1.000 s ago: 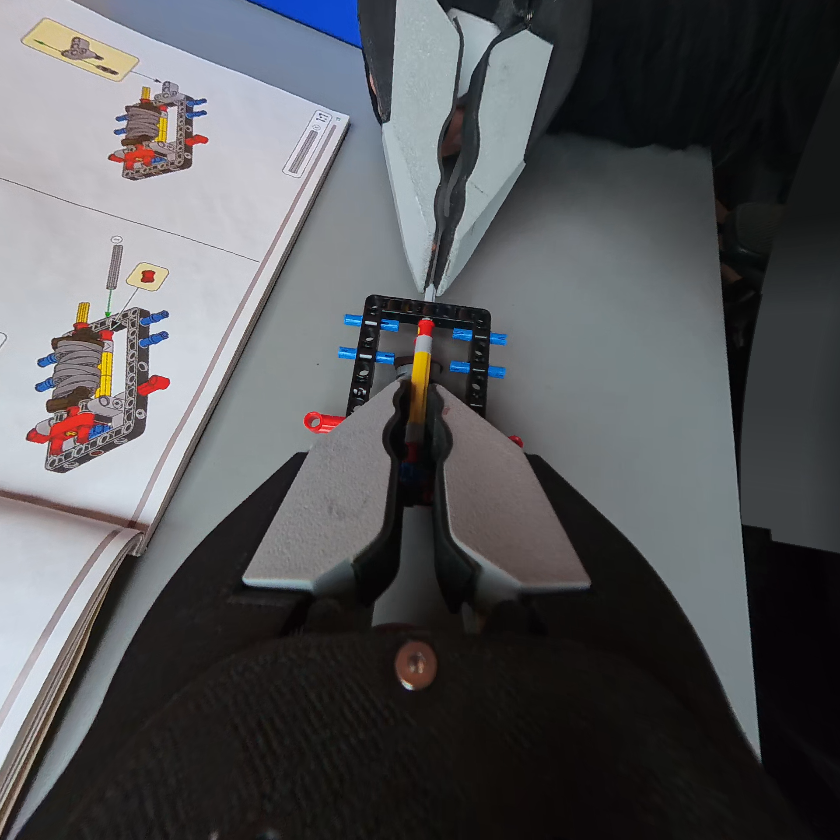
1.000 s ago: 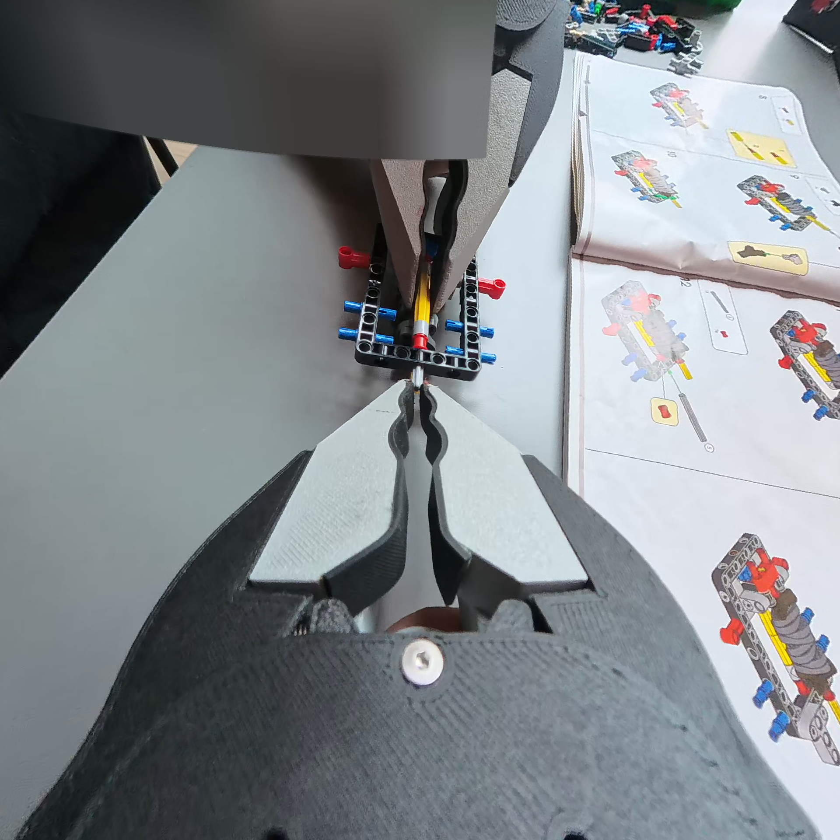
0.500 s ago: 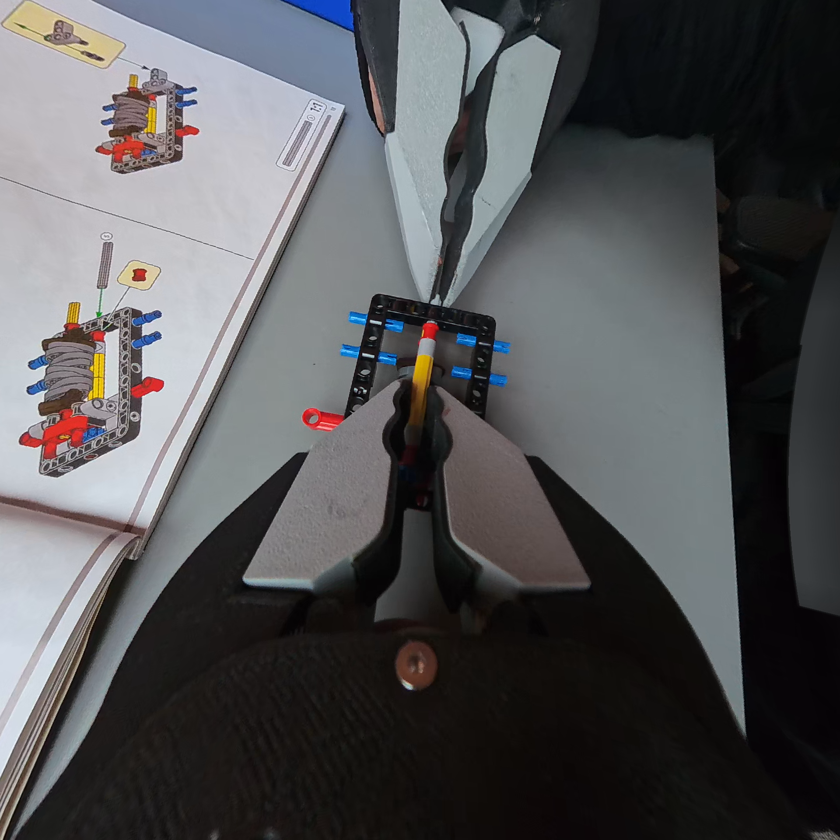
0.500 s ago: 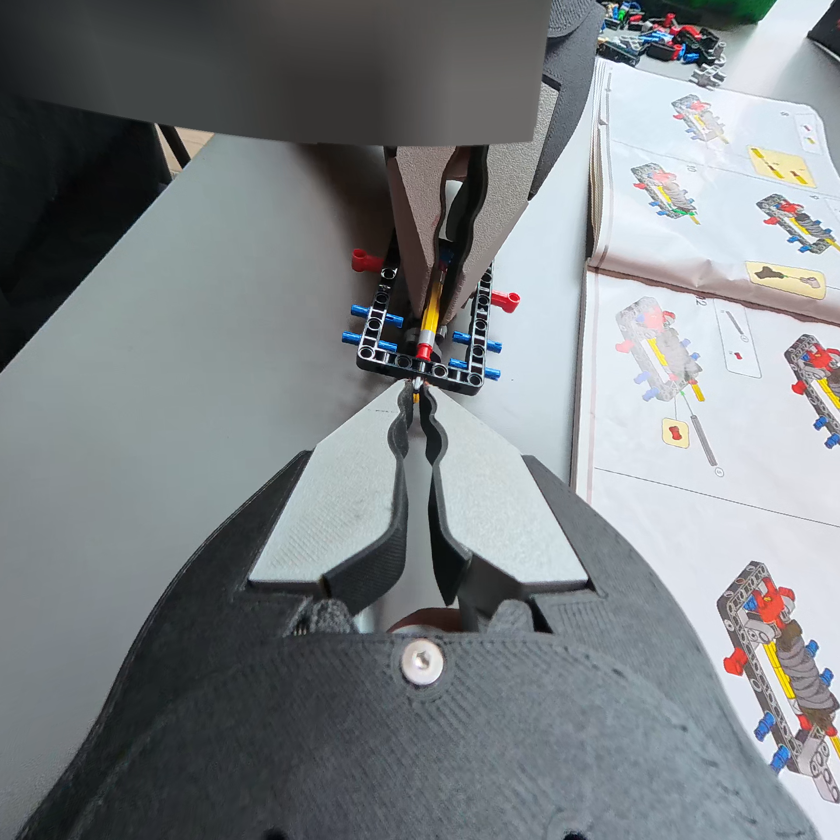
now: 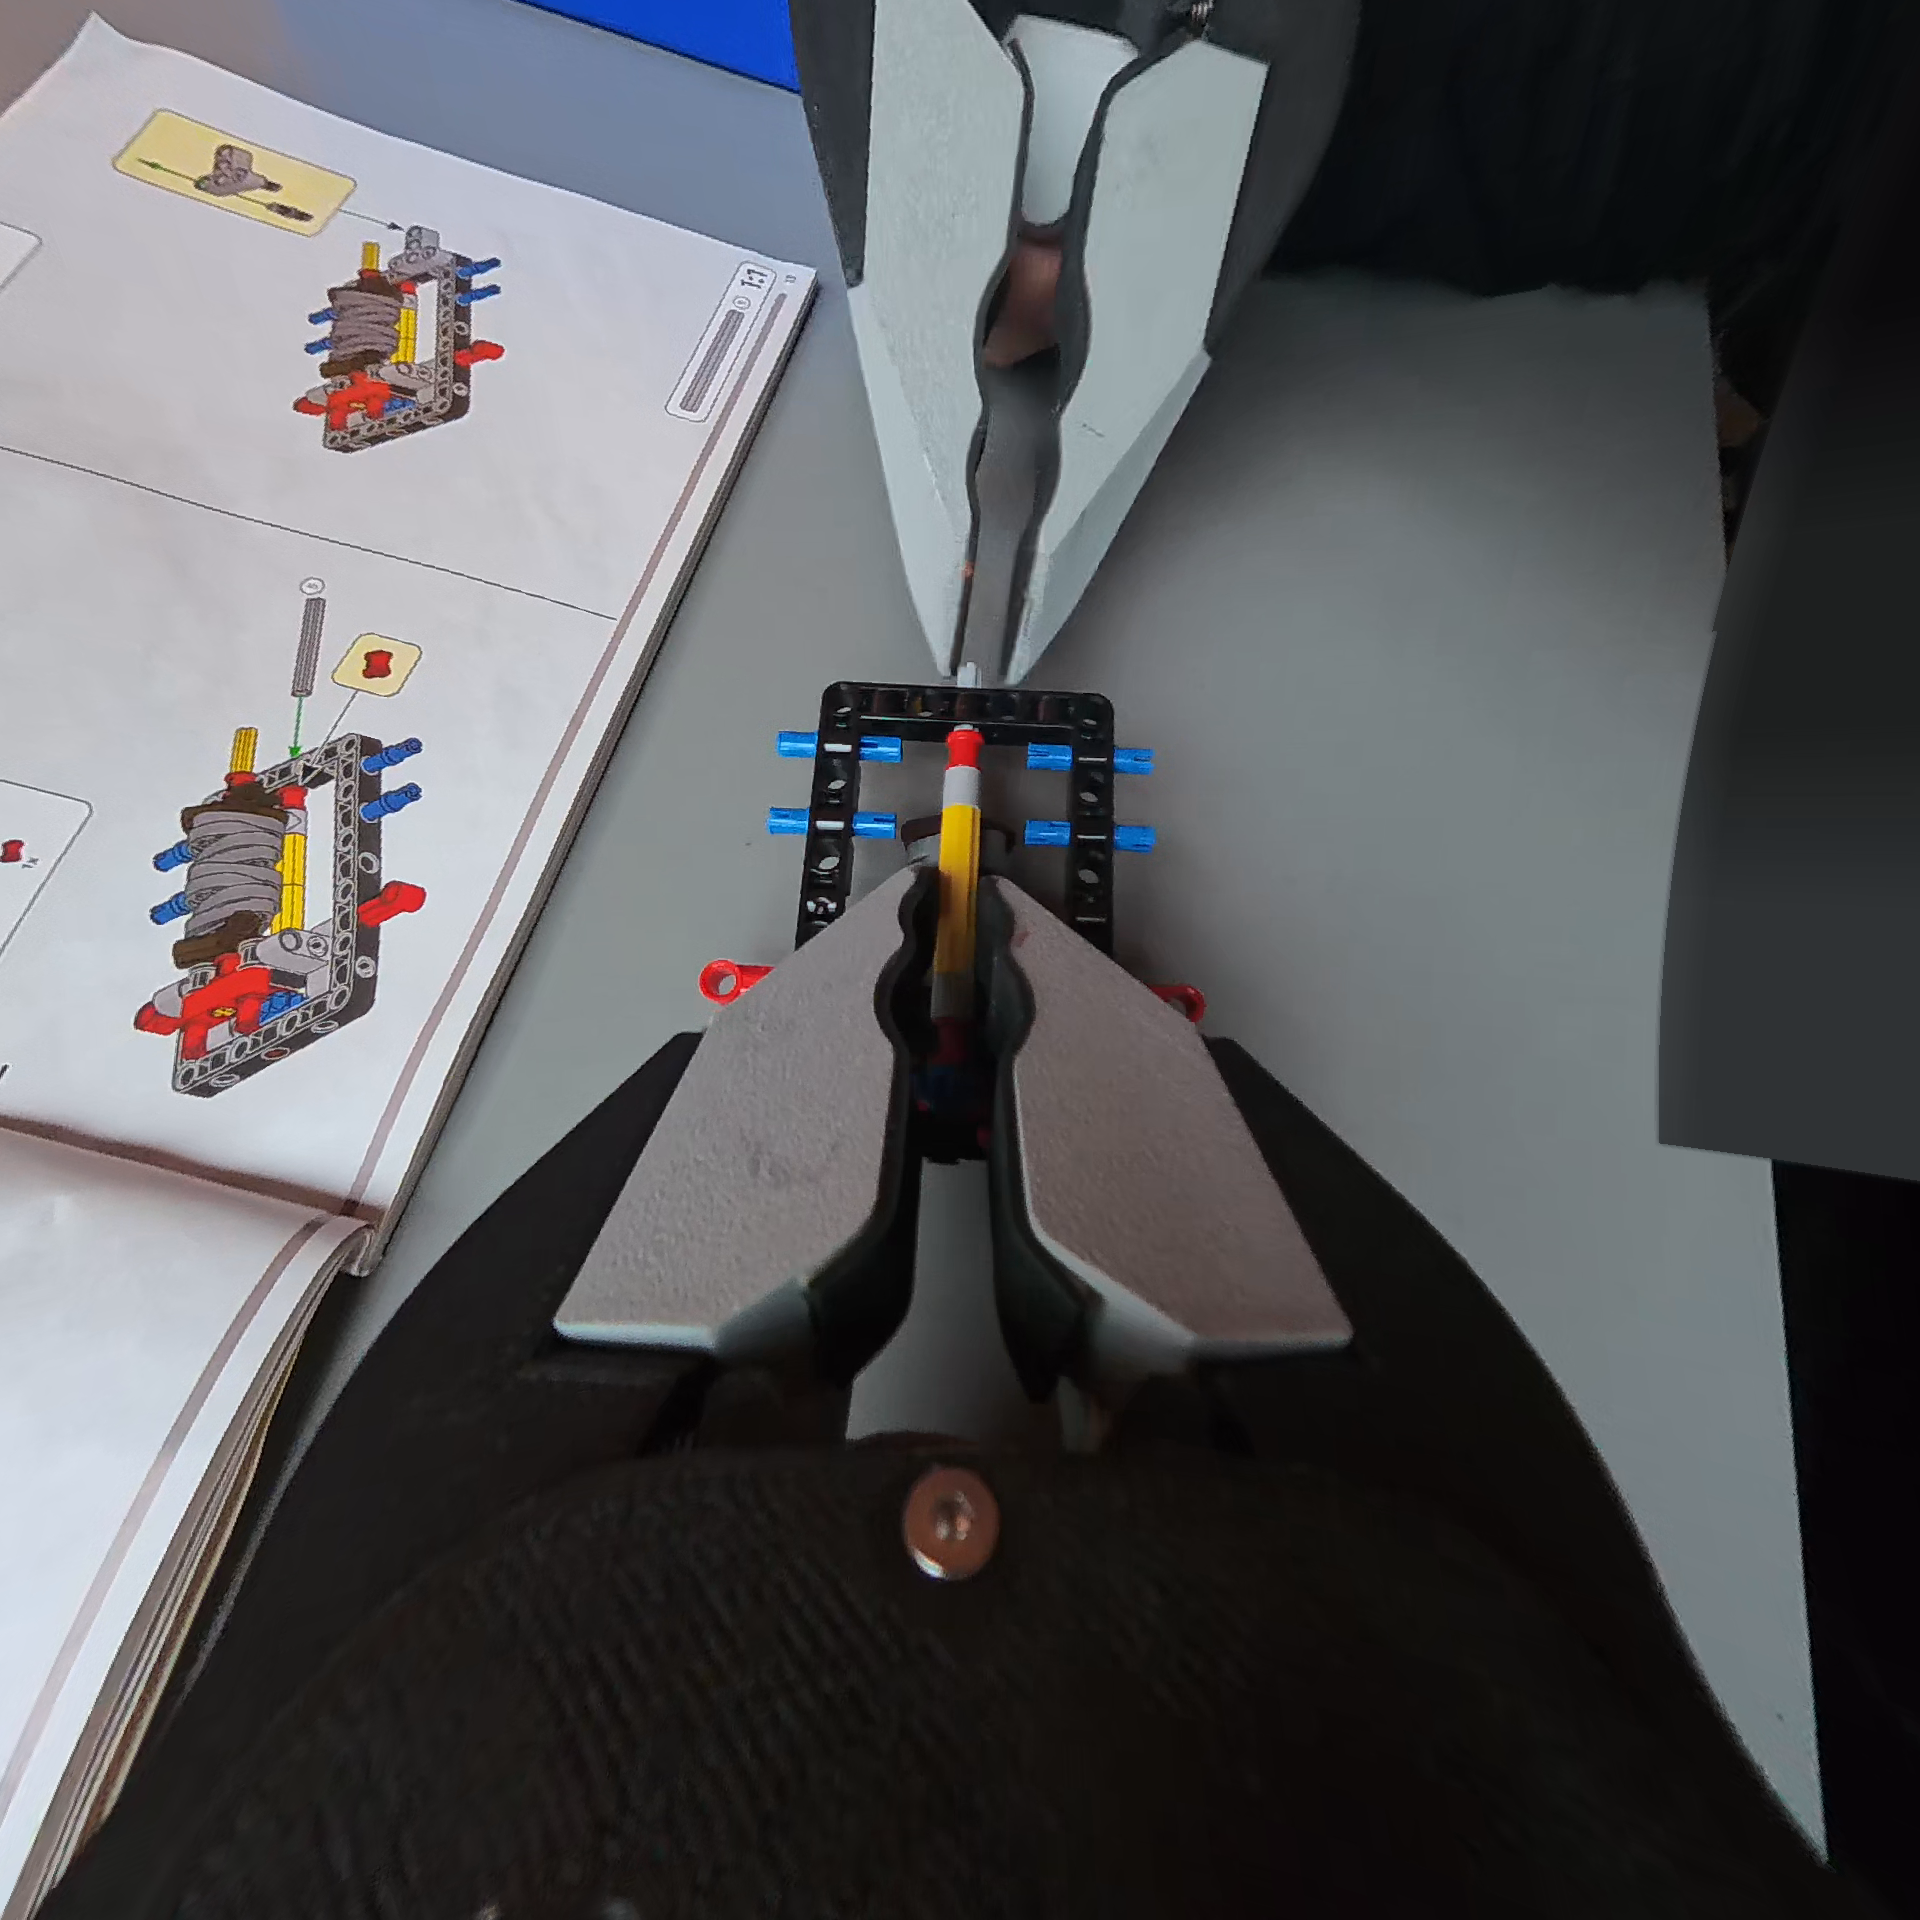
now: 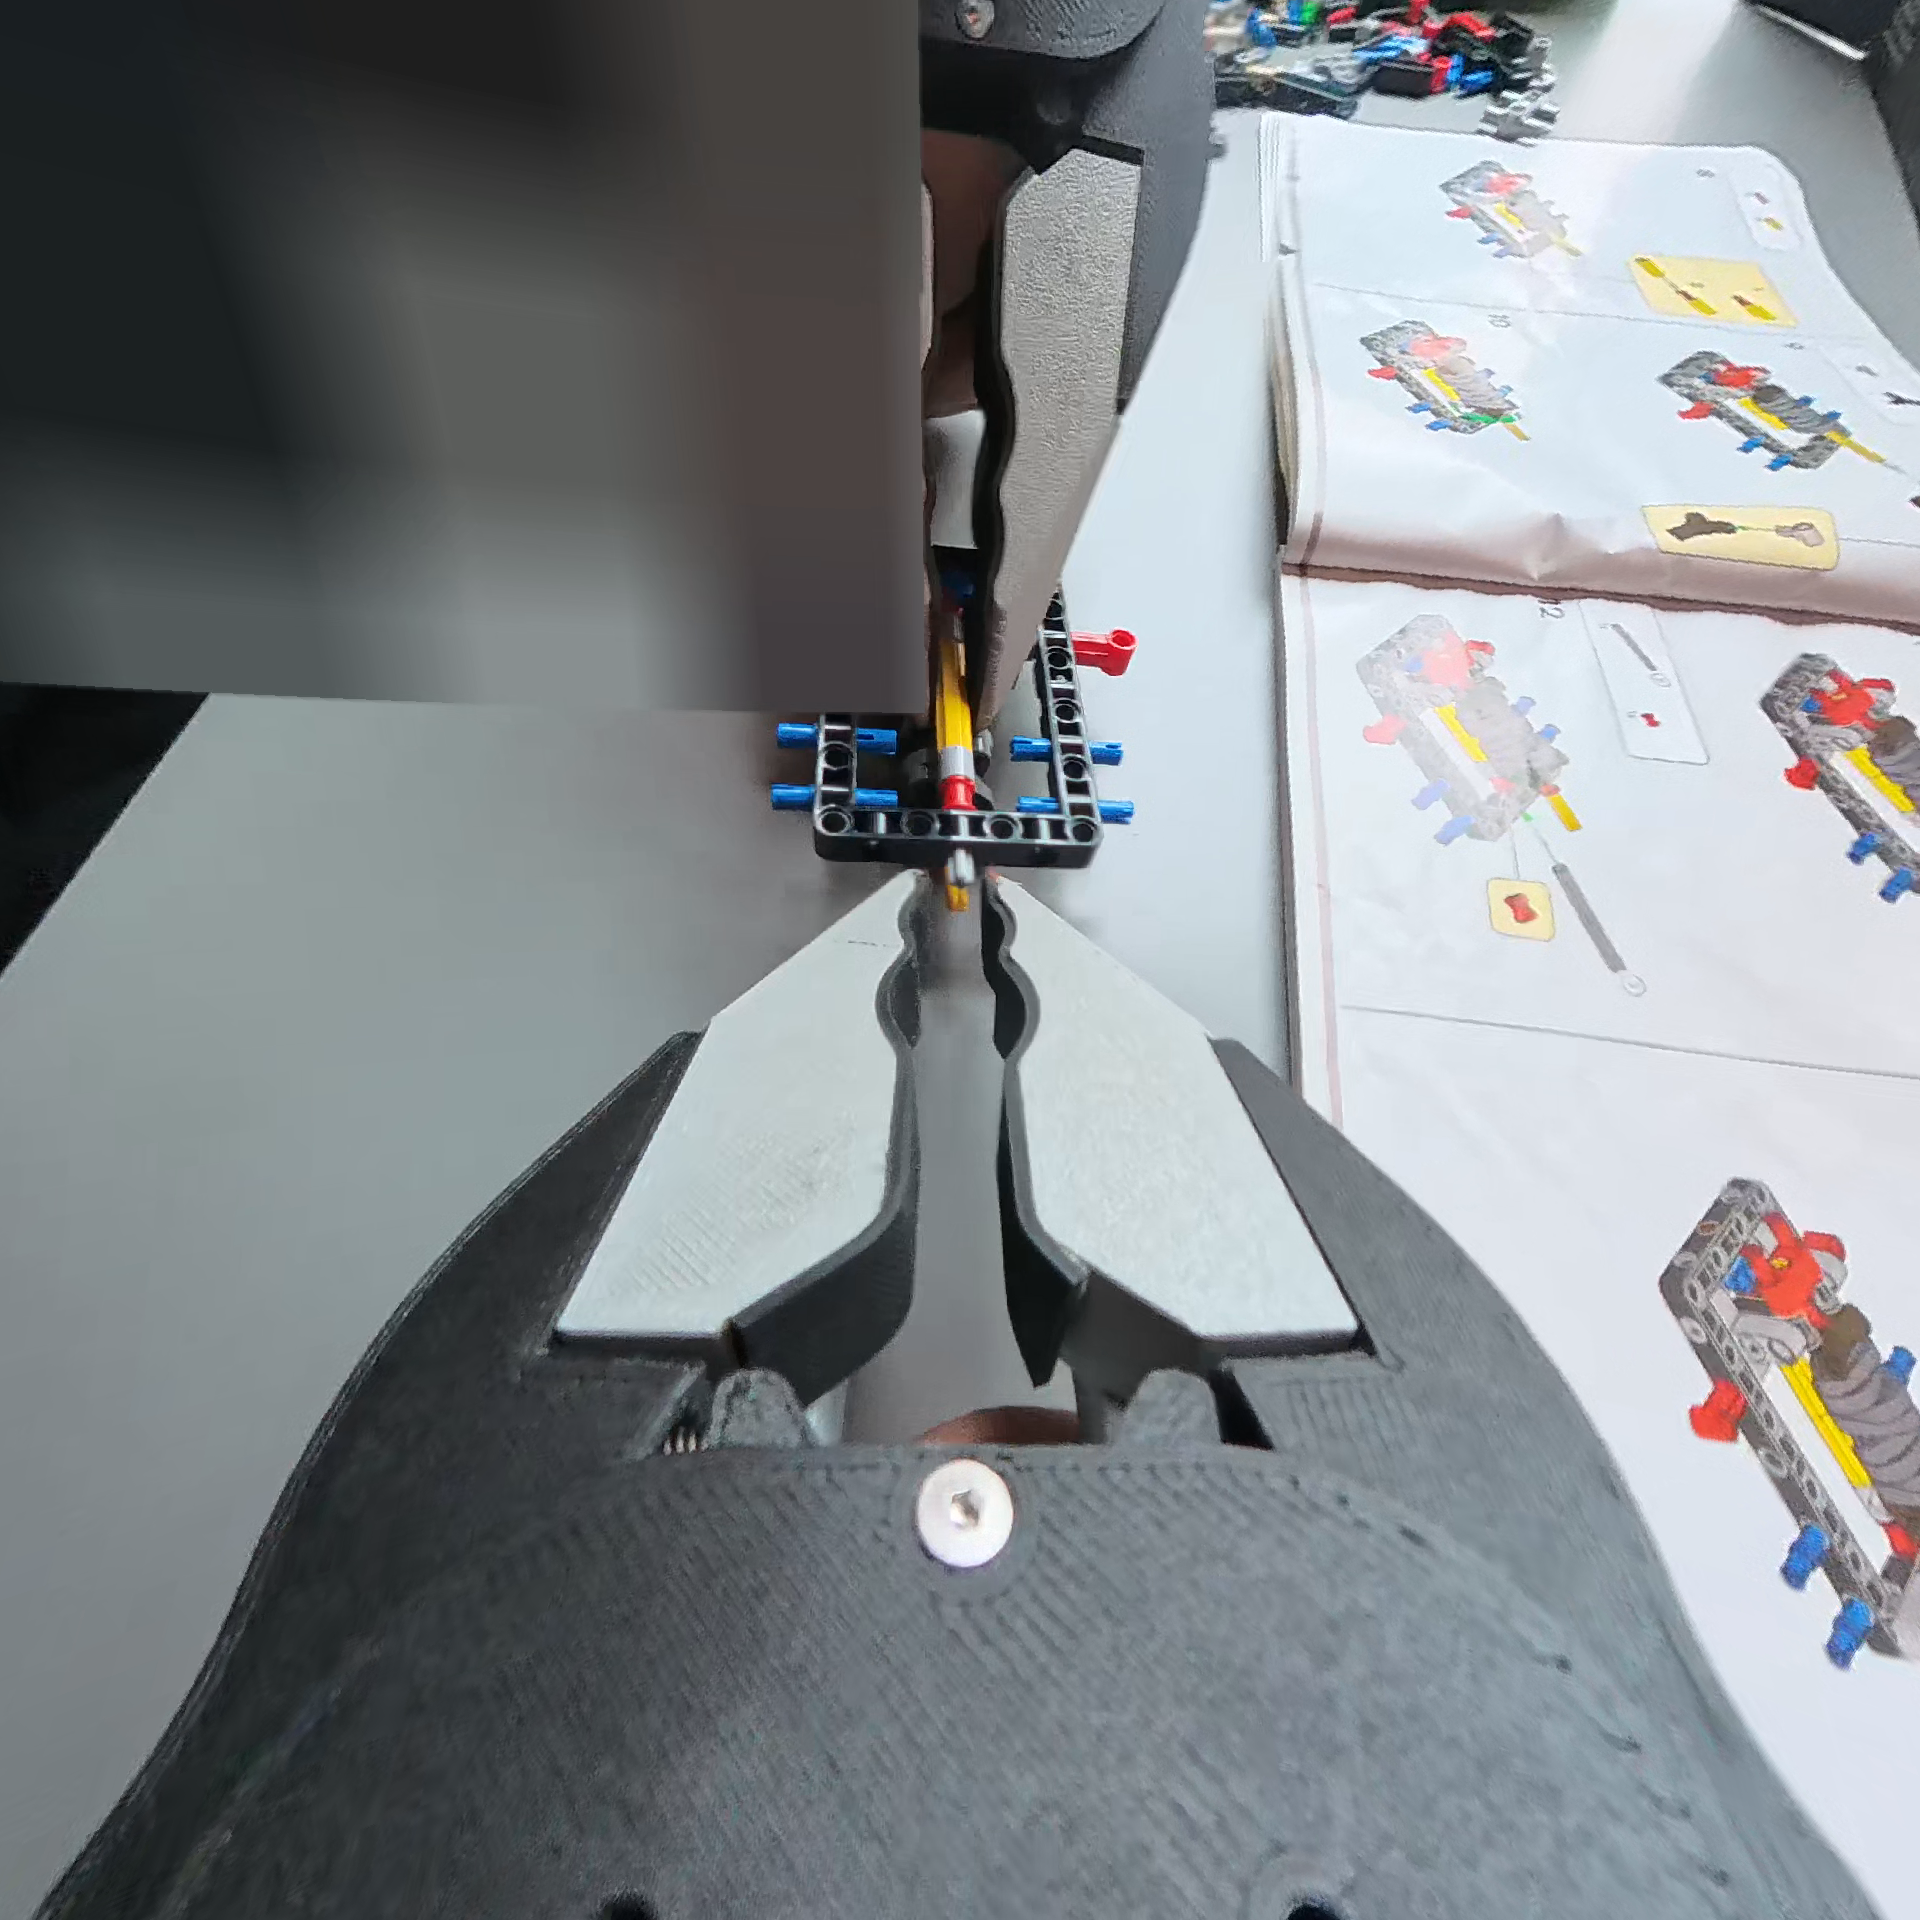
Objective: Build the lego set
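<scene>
Grey table (image 5: pixel 1403 727) — left tongs (image 5: pixel 954 904) grip black frame (image 5: pixel 1091 790).

Right gripper (image 6: pixel 951 896) sat slightly parted just beside a grey axle tip (image 6: pixel 962 864) protruding from the black frame (image 6: pixel 956 826), instruction booklet (image 6: pixel 1621 727) at 3 o'clock.

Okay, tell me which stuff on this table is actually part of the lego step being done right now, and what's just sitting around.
In use:
- black frame with blue pins and yellow axle
- left gripper, shut on the assembly
- right gripper, open, at the axle end sticking out of the frame
- open instruction booklet

Lying about:
- pile of loose pieces at the far table edge
</scene>
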`<state>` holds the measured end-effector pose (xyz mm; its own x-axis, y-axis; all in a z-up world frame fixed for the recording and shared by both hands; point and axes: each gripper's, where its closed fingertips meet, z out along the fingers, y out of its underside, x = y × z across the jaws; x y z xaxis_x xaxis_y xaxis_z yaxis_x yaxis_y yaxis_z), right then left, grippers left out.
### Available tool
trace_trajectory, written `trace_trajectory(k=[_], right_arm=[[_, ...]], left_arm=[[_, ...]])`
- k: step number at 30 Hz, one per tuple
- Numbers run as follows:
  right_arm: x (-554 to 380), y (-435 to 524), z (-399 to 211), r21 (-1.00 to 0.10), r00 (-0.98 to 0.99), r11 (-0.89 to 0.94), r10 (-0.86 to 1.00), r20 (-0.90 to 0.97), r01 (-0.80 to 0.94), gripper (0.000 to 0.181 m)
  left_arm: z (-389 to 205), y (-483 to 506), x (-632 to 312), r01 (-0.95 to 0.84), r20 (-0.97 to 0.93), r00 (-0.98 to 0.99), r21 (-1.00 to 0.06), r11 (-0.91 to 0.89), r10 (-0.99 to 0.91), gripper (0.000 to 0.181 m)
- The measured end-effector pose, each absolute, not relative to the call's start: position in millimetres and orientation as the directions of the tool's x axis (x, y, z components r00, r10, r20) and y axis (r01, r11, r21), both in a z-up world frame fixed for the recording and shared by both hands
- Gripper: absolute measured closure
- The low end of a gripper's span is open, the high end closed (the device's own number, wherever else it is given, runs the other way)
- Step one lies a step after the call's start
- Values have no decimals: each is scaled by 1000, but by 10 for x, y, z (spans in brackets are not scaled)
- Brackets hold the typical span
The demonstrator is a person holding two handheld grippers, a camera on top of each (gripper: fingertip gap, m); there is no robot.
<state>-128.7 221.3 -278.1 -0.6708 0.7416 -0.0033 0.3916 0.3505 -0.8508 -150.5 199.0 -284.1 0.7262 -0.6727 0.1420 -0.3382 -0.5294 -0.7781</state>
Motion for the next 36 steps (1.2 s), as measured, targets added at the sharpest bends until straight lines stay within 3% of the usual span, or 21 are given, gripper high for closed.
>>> trace_trajectory(k=[8, 11, 21, 27, 36], right_arm=[[-1199, 2239, -2751, -857, -652, 260, 750, -110, 445, 181], [-1233, 2298, -2765, -841, -580, 168, 791, -197, 515, 163], [-1334, 2358, -2718, -802, -210, -204, 902, -377, 561, 135], [-1369, 2311, -2750, -812, -89, -232, 940, -328, 536, 131], [-1378, 2286, -2781, -801, -89, -233, 938, -334, 551, 133]], left_arm=[[-2834, 1989, -1497, -319, 155, 727, -786, -530, -669, 176], [-2831, 2005, -1507, -300, 164, 739, -788, -538, -653, 176], [-2829, 2068, -1527, -235, 183, 800, -781, -579, -571, 176], [-2830, 2077, -1529, -217, 191, 814, -776, -592, -548, 175], [-2795, 2050, -1535, -204, 220, 807, -766, -610, -548, 162]])
